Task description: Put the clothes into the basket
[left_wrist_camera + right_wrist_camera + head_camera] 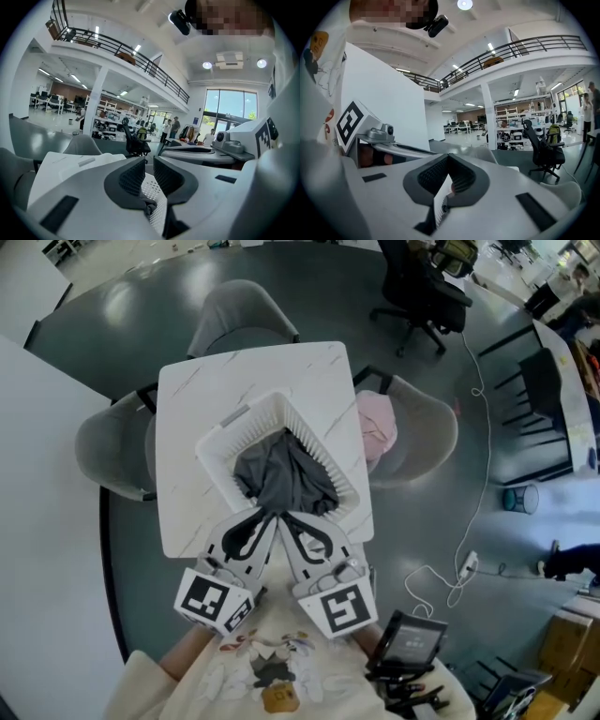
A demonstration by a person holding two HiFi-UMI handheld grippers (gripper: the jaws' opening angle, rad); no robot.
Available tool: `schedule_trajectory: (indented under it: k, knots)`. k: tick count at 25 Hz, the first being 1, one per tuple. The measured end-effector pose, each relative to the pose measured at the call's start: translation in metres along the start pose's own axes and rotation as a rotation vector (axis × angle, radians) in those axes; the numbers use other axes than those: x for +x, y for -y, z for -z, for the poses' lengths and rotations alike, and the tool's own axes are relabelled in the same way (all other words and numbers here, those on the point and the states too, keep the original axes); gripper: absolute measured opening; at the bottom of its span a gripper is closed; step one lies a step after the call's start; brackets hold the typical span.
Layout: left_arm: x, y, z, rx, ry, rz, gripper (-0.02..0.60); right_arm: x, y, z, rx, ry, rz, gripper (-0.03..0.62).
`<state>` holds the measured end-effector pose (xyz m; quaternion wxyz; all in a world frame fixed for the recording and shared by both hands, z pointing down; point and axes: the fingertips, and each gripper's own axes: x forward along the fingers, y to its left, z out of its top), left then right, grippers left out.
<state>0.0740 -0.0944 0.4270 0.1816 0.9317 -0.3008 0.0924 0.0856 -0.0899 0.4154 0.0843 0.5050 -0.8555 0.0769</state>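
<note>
A white slatted basket (225,432) stands cornerwise on the marble table (187,409). A dark grey garment (281,474) lies bunched inside it. Both grippers meet at the basket's near corner. My left gripper (266,515) is shut on the basket's perforated wall (153,193), with a scrap of dark cloth (150,207) low between the jaws. My right gripper (285,515) is shut on the same wall (440,200), which shows as a thin white perforated sheet pinched between its pads. A pink garment (377,426) lies on the chair to the right of the table.
Grey shell chairs (112,451) stand on the left, far and right sides of the table. A black office chair (422,292) is further back. A cable (473,521) runs across the floor on the right. A black device (408,648) sits by my right side.
</note>
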Motion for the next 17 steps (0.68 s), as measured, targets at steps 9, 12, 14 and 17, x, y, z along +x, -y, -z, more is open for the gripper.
schedule_trajectory:
  k: [9,12,14,17]
  knots:
    - [0.0001,-0.0043,0.0041,-0.041,-0.001,0.002,0.064,0.0030,-0.0009,0.0111,0.041,-0.041,-0.005,0.008]
    - [0.0008,-0.0062,0.0043,-0.046,-0.004,0.005,0.064,0.0054,-0.0002,0.0103,0.072,-0.030,-0.003,0.008]
    - [0.0015,-0.0063,0.0036,-0.045,-0.004,0.009,0.064,0.0066,0.0017,0.0098,0.081,-0.028,0.000,0.008]
    - [0.0024,-0.0072,0.0021,-0.047,-0.006,0.013,0.064,0.0085,0.0037,0.0080,0.087,-0.024,0.001,0.008]
